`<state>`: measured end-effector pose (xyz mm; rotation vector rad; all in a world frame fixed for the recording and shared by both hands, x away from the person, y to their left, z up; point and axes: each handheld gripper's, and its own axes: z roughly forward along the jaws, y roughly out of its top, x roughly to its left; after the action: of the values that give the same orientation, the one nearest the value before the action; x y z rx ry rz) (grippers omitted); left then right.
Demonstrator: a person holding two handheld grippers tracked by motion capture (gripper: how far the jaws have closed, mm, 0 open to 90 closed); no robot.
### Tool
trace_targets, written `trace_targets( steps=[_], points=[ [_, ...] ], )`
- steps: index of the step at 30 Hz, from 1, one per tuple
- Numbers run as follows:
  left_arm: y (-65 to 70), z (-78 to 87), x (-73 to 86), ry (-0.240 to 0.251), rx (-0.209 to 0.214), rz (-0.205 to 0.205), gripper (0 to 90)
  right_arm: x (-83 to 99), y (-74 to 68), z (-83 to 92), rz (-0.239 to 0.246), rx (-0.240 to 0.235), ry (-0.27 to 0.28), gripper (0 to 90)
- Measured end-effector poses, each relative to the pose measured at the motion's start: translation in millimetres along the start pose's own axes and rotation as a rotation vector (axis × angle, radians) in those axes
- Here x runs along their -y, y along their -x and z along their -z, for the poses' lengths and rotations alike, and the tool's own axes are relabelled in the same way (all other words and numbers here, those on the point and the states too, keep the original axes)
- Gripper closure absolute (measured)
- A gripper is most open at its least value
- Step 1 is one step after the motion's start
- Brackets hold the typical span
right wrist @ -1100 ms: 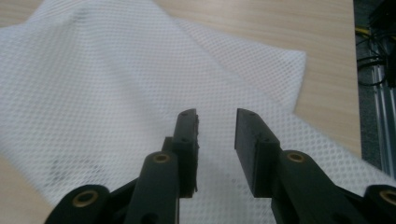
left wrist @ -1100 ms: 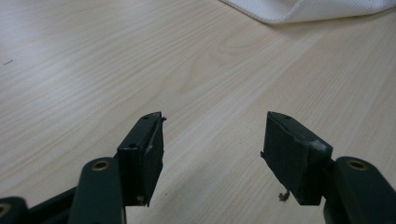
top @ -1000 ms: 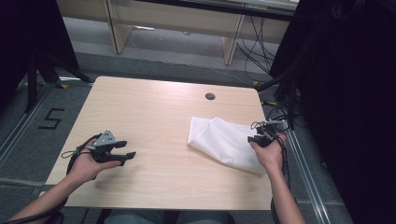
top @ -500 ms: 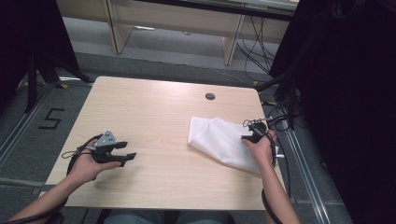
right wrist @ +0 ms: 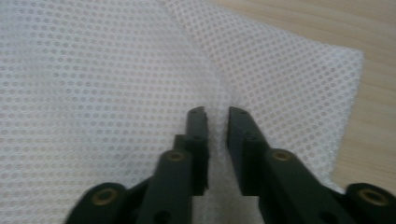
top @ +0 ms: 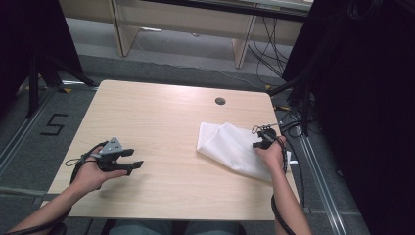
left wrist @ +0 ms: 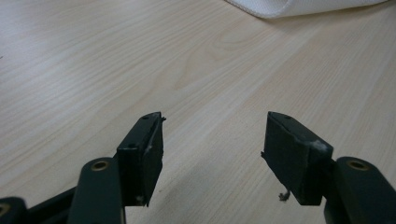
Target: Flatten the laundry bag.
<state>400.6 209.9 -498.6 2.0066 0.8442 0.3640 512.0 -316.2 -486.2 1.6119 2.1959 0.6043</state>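
Observation:
A white mesh cloth [top: 227,147] lies crumpled on the right half of the light wooden table [top: 161,112]. My right gripper [top: 256,144] sits on the cloth's right part, held from above by a hand. In the right gripper view its jaws have just been closing and now pinch a raised fold of the cloth [right wrist: 93,70] between the tips of the right gripper [right wrist: 215,114]. My left gripper [top: 136,157] rests in a hand near the table's front left, well apart from the cloth. In the left gripper view the left gripper [left wrist: 212,140] stands open over bare wood, with the cloth's edge [left wrist: 289,5] far ahead.
A round cable hole [top: 220,101] sits in the table near its back edge. Black cables [top: 293,122] hang off the right side. A "5" mark [top: 54,125] is on the floor to the left. Desk legs [top: 122,29] stand behind.
The right hand has come down and slightly left onto the cloth, and its jaws have narrowed around a fold. The left hand and gripper have stayed put.

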Motion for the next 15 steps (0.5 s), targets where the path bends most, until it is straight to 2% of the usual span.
trace_targets(
  steps=[4,8,11,14,15],
  points=[
    [0.3,0.0,0.4,-0.003,-0.005,0.012,37.4,-0.2,-2.4,-0.1,0.004,0.013,-0.003,89.3],
    [0.6,-0.5,0.4,0.004,-0.007,0.005,37.4,-0.9,-2.1,0.3,0.004,0.015,-0.015,89.7],
    [0.3,0.1,0.2,0.001,-0.004,0.005,37.4,-1.0,-1.2,0.3,-0.022,0.001,-0.01,90.0],
    [-0.1,0.3,0.2,-0.003,-0.008,0.004,37.4,-1.6,-0.9,2.0,-0.011,0.007,-0.016,90.0],
    [0.3,-0.1,0.3,0.0,-0.013,0.008,37.4,-2.7,-0.7,6.3,-0.011,-0.002,-0.002,90.0]
  ],
)
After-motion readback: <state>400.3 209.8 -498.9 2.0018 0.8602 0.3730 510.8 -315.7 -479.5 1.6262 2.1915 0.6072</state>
